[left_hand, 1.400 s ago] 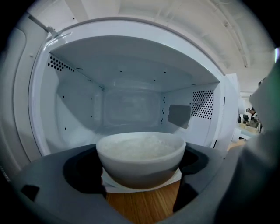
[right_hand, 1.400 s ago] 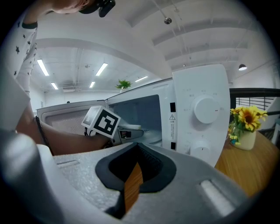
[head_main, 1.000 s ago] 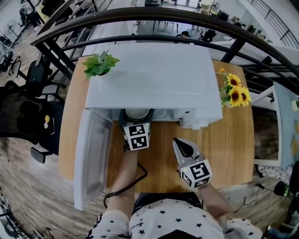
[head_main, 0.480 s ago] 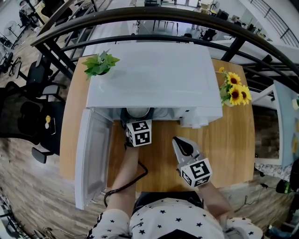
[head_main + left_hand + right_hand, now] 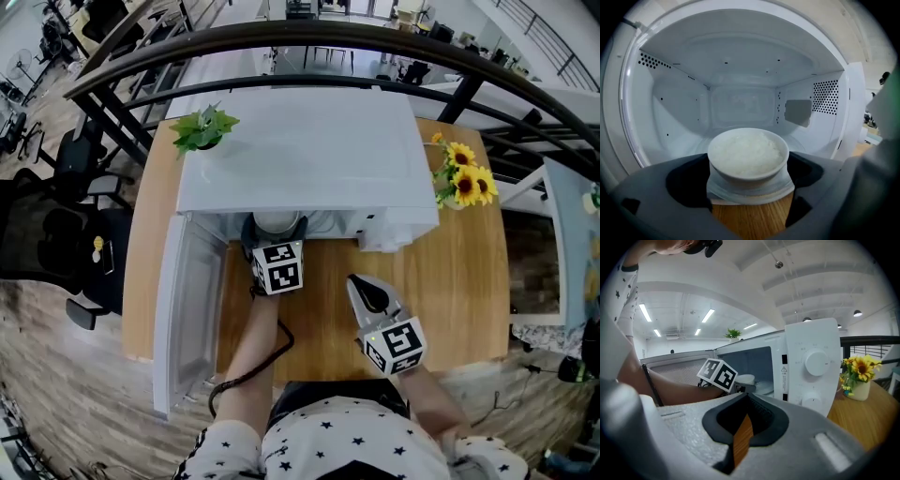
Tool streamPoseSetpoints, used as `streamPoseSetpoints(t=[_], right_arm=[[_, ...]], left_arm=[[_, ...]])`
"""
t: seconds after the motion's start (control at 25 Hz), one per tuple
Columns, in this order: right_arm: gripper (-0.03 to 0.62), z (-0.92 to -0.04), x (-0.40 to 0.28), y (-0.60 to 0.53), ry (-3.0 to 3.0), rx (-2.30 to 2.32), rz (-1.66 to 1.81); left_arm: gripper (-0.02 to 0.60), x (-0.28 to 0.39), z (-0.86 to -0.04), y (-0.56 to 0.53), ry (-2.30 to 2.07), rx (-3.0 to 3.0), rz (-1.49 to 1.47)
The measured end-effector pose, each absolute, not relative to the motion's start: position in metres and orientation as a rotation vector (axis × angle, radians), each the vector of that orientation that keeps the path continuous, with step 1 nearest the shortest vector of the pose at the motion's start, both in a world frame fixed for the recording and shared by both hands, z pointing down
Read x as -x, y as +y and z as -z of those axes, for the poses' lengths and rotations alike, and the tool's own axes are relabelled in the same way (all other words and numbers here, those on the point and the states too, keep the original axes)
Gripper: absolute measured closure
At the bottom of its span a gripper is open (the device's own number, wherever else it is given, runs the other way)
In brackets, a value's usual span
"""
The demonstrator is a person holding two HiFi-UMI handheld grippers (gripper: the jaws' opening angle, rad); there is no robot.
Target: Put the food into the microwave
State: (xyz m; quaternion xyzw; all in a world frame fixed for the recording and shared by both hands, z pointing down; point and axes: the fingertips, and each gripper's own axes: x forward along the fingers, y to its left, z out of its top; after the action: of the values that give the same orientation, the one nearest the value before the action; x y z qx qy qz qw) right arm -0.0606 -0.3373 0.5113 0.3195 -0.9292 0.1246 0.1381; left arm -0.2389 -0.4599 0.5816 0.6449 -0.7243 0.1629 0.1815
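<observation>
Left gripper: the left gripper [image 5: 749, 185] is clamped on a white bowl [image 5: 747, 159], one dark jaw against each side of it.
Bowl: it sits upright and is filled with white rice [image 5: 746, 149]; pale clear padding shows under its base.
Food's place: in the head view the bowl [image 5: 277, 223] is at the mouth of the microwave [image 5: 300, 150], just under the front edge of its top. Wood of the table shows below the jaws in the left gripper view. Whether the bowl rests on the oven floor cannot be told.
Cavity: the white cavity [image 5: 740, 93] lies open straight ahead of the bowl.
Door: the door [image 5: 187, 309] is swung wide open to the left.
Right gripper: the right gripper [image 5: 743, 427] has its jaws drawn together with nothing between them but a thin sliver of table. It hangs over the table [image 5: 459, 281], in front of the microwave's control side.
Controls: two round dials [image 5: 816, 363] face the right gripper.
Surroundings: sunflowers [image 5: 464, 183] stand on the table right of the microwave; a green plant [image 5: 202, 127] sits at its back left corner.
</observation>
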Motion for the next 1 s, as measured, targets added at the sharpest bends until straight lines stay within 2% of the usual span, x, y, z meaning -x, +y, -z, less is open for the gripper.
streamPoseSetpoints(t=[1.0], right_arm=[[0.588,-0.470,0.044,-0.262,-2.751,-0.986,-0.259]], left_arm=[[0.092,0.189,-0.521,-0.335,-1.978,-1.917,-0.307]])
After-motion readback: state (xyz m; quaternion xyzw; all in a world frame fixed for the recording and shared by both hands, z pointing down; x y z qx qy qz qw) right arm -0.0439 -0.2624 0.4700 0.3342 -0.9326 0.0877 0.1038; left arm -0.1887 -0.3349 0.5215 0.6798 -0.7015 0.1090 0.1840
